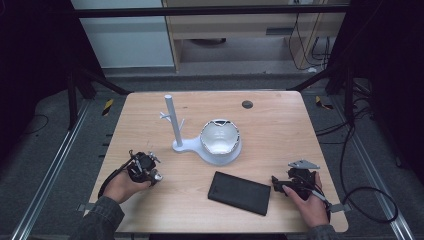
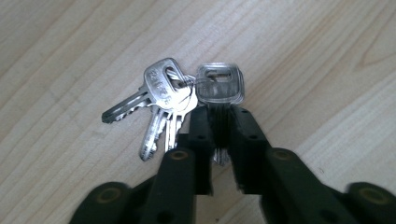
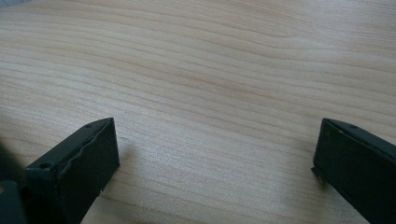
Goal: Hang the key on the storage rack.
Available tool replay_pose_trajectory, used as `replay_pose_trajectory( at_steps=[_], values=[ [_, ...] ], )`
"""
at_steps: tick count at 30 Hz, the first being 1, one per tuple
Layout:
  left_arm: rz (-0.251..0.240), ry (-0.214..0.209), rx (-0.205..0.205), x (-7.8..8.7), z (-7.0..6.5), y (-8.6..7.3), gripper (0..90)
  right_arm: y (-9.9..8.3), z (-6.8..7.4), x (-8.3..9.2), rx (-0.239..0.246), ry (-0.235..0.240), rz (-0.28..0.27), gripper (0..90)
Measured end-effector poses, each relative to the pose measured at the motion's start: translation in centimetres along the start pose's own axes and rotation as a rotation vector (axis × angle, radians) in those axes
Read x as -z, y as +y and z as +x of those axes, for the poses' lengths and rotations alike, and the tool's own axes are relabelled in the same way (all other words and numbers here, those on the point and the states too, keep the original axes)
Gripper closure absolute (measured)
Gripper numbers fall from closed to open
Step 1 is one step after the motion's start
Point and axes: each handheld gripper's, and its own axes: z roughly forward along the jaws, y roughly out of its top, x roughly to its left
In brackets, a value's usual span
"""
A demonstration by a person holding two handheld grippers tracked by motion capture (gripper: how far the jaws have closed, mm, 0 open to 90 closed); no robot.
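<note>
A bunch of silver keys (image 2: 163, 91) hangs on a ring just above the wooden table (image 2: 303, 56). My left gripper (image 2: 219, 114) is shut on the blade of one key (image 2: 220, 84), whose square head sticks out past the fingertips. The other keys fan out to the left of the jaws. From above, the left gripper (image 1: 145, 167) sits at the table's front left, held in a hand. Near the front right, my right gripper (image 1: 281, 184) rests low over bare wood. Its jaws stand wide open (image 3: 215, 154) with nothing between them.
A white stand with an upright post (image 1: 172, 125) and small pegs stands mid-table, with a white bowl (image 1: 220, 137) on its base. A flat black case (image 1: 239, 192) lies between the two hands. A dark round grommet (image 1: 247, 104) sits at the back.
</note>
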Motion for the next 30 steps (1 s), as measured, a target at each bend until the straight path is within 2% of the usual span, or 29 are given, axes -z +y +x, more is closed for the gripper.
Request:
replay_pose_trajectory(
  at_steps=[4,8,9,14,18,21,25,30],
  values=[
    [0.006,0.022,-0.012,0.1,-0.4,0.1,80.5,0.0,0.0,0.0,0.001,0.0,0.0,0.4],
    [0.012,0.008,-0.027,0.4,-0.7,0.1,80.4,0.0,0.0,0.0,0.0,0.0,0.0,0.4],
    [0.021,0.009,-0.034,0.4,-0.7,0.1,80.4,0.0,0.0,0.0,0.0,0.0,0.0,0.4],
    [-0.001,0.018,-0.029,1.2,-0.6,0.1,80.4,0.0,0.0,0.0,0.002,-0.001,0.001,0.4],
    [0.005,0.028,-0.043,1.8,-0.6,0.2,80.5,0.0,0.0,0.0,0.002,-0.001,0.001,0.4],
    [-0.016,0.027,-0.04,2.4,-0.5,0.2,83.8,0.0,0.0,0.0,0.002,-0.001,0.001,0.4],
    [0.002,0.037,-0.052,2.7,-0.3,0.2,84.0,0.0,0.0,0.0,0.002,-0.001,0.001,0.4],
    [-0.002,0.028,-0.053,3.1,-0.3,0.3,84.0,0.0,0.0,0.0,0.003,0.0,0.001,0.4]
  ],
)
